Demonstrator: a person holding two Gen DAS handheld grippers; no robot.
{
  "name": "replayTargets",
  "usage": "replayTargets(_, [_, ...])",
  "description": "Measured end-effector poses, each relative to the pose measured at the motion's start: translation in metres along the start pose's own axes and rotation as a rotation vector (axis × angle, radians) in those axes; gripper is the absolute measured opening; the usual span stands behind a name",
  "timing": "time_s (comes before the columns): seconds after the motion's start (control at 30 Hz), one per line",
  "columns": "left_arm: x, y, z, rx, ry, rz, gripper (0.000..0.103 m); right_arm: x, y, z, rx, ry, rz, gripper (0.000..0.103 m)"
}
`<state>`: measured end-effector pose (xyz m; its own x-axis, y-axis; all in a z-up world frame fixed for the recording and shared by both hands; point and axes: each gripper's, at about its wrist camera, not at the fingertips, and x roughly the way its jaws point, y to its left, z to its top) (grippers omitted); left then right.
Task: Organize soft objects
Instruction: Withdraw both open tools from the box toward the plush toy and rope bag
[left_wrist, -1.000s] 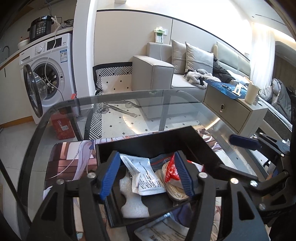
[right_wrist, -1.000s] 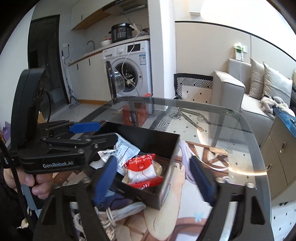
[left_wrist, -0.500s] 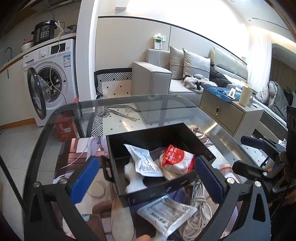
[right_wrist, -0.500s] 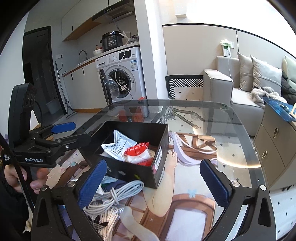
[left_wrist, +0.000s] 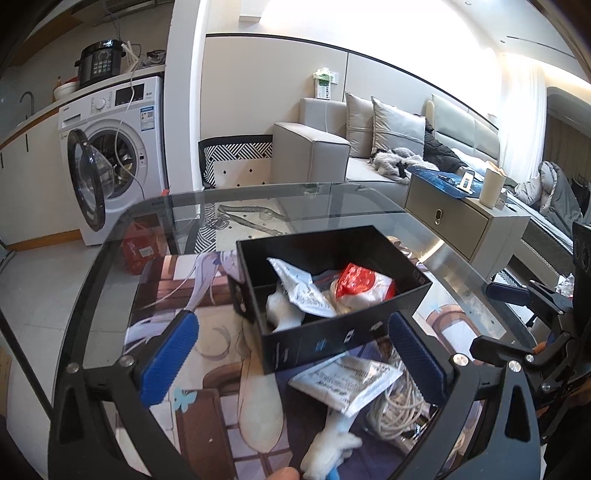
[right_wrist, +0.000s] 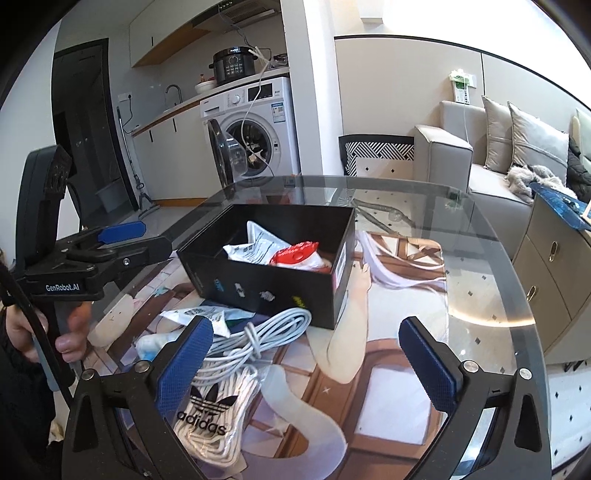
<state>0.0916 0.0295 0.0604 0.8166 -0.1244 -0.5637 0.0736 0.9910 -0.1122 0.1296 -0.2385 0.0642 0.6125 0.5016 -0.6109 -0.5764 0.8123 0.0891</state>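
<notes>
We are looking at an open black cardboard box (left_wrist: 334, 295), which is sitting on the round glass table (right_wrist: 491, 258) straight ahead of both grippers. Inside it a white printed foil pouch (left_wrist: 301, 284) is leaning against a red-and-white packet (left_wrist: 360, 282), with a piece of white foam (left_wrist: 282, 314) lying beside them. Just short of the box, nearer to us, a second white printed pouch (left_wrist: 343, 376) is resting on a coiled white cable (right_wrist: 258, 332), and a clear bag with a black adidas logo (right_wrist: 208, 410) is lying under our right gripper's left finger. Our left gripper (left_wrist: 295, 354) is standing released, jaws spread wide and holding nothing. Our right gripper (right_wrist: 308, 362) is likewise gaping wide and empty. An illustrated mat (right_wrist: 402, 387) is showing under the glass.
</notes>
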Motion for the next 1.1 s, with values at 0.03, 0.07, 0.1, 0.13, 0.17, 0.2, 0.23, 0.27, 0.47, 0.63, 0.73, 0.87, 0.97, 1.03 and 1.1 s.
replayTargets(0.03, [0.000,0.002,-0.002,-0.004,0.003,0.005,0.103,0.000,0.000,0.000,0.000,0.004,0.002,0.102])
replayTargets(0.07, [0.000,0.003,-0.004,-0.007,0.006,0.010,0.103,0.000,0.002,-0.001,-0.003,0.007,0.002,0.102])
replayTargets(0.1, [0.000,0.005,-0.007,-0.012,0.009,0.015,0.103,0.000,0.003,-0.002,-0.009,0.010,0.000,0.102])
replayTargets(0.13, [0.000,0.007,-0.009,-0.015,0.011,0.018,0.103,0.000,0.005,-0.002,-0.012,0.011,0.000,0.102])
replayTargets(0.17, [0.000,0.008,-0.010,-0.018,0.013,0.019,0.103,0.000,0.006,-0.003,-0.013,0.013,0.001,0.102])
replayTargets(0.2, [-0.001,0.010,-0.013,-0.022,0.017,0.018,0.103,0.000,0.007,-0.003,-0.014,0.016,0.005,0.102])
replayTargets(0.23, [-0.001,0.010,-0.013,-0.022,0.020,0.017,0.103,-0.001,0.009,-0.004,-0.016,0.019,0.007,0.102])
replayTargets(0.27, [-0.002,0.011,-0.015,-0.021,0.022,0.017,0.103,-0.001,0.010,-0.006,-0.021,0.021,0.008,0.102])
replayTargets(0.47, [-0.010,0.014,-0.022,-0.021,0.020,0.039,0.103,-0.002,0.017,-0.016,-0.037,0.049,0.014,0.102])
replayTargets(0.63, [-0.011,0.019,-0.030,-0.033,0.038,0.041,0.103,0.001,0.021,-0.024,-0.038,0.078,0.025,0.102])
replayTargets(0.73, [-0.011,0.019,-0.034,-0.024,0.046,0.044,0.103,0.006,0.027,-0.028,-0.047,0.097,0.031,0.102])
replayTargets(0.87, [-0.008,0.018,-0.037,-0.023,0.056,0.042,0.103,0.012,0.036,-0.032,-0.079,0.124,0.036,0.102])
replayTargets(0.97, [-0.005,0.018,-0.039,-0.015,0.068,0.036,0.103,0.018,0.042,-0.035,-0.088,0.146,0.047,0.102])
replayTargets(1.03, [-0.003,0.019,-0.040,-0.020,0.080,0.032,0.103,0.024,0.046,-0.038,-0.096,0.167,0.047,0.102])
replayTargets(1.1, [-0.003,0.020,-0.039,-0.024,0.081,0.027,0.103,0.028,0.051,-0.041,-0.110,0.183,0.052,0.102])
